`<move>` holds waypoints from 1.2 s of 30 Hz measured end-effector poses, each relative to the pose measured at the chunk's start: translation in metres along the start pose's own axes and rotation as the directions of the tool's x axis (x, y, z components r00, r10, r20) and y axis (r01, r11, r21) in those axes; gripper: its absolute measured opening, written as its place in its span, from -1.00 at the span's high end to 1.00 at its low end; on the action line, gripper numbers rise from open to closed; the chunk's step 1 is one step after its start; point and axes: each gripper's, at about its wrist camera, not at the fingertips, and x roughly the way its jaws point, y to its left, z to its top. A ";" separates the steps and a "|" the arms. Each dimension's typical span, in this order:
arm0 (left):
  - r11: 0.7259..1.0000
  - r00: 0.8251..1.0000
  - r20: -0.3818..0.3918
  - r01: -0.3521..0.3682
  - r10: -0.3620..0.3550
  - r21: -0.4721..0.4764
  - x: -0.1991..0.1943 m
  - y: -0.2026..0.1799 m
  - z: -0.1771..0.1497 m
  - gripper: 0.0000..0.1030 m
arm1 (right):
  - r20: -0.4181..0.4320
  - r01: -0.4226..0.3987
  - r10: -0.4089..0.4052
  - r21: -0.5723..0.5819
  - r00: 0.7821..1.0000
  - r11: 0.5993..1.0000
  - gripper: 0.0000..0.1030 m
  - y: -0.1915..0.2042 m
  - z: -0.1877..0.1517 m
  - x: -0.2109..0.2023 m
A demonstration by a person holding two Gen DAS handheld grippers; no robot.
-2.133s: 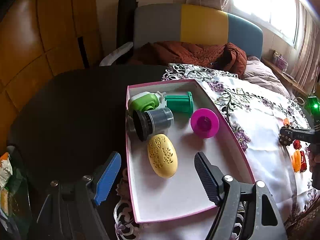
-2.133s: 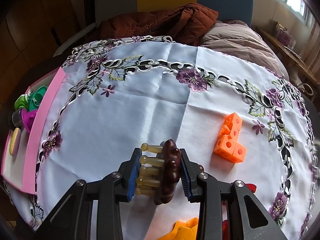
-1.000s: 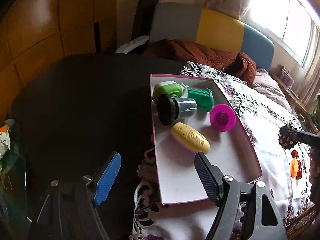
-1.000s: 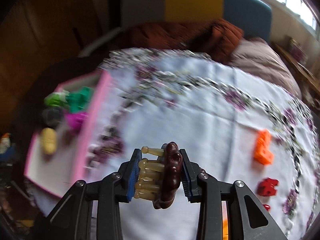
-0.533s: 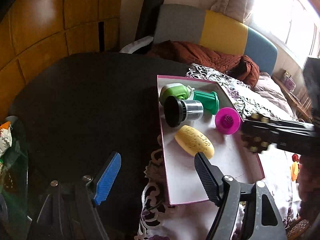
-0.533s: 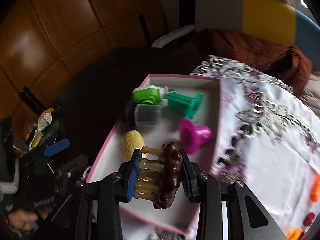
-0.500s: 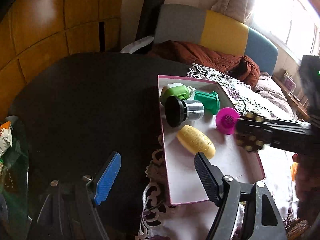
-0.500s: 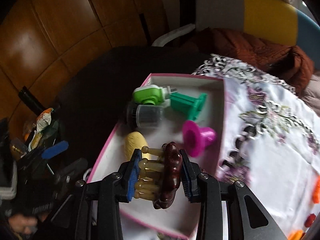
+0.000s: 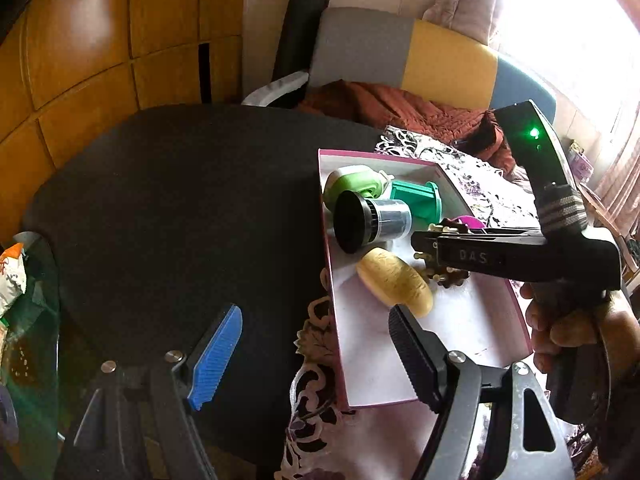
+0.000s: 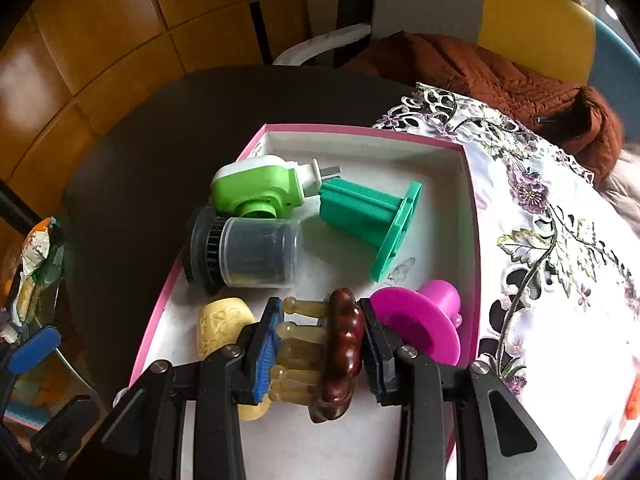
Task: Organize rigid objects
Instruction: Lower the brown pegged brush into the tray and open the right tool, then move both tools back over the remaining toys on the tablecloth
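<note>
My right gripper (image 10: 320, 350) is shut on a dark brown wooden massage brush (image 10: 340, 354) with pale pegs, and hangs low over the pink-rimmed white box (image 10: 360, 134). In the box lie a green-and-white plug device (image 10: 256, 190), a clear jar with a black lid (image 10: 248, 256), a green spool (image 10: 372, 216), a magenta funnel piece (image 10: 420, 318) and a yellow oval soap (image 10: 222, 328). In the left wrist view the right gripper (image 9: 440, 254) reaches in from the right over the box (image 9: 460, 340), next to the soap (image 9: 394, 282). My left gripper (image 9: 316, 356) stands open with nothing between its fingers, at the box's near left corner.
The box rests on a dark round table (image 9: 180, 208), partly on a white floral cloth (image 10: 560, 260). A rust-brown jacket (image 10: 500, 72) lies on a grey, yellow and blue chair (image 9: 400, 60) behind. Snack packets (image 9: 12, 276) sit at the far left. A hand (image 9: 572, 328) holds the right gripper.
The right gripper has carried the brush left from above the floral cloth to low over the box. The left gripper has stayed open and nearly still.
</note>
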 end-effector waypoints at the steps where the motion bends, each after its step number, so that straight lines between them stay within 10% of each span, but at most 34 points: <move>1: 1.000 1.000 0.001 -0.001 0.001 0.001 -0.001 0.000 0.000 -0.50 | 0.011 -0.004 0.004 0.002 1.000 1.000 0.26 0.000 0.000 -0.003; 36: 0.996 1.000 0.008 0.013 -0.013 0.090 -0.013 -0.030 -0.007 -0.50 | 0.187 0.093 -0.123 0.162 0.975 0.982 -0.46 -0.089 -0.065 -0.106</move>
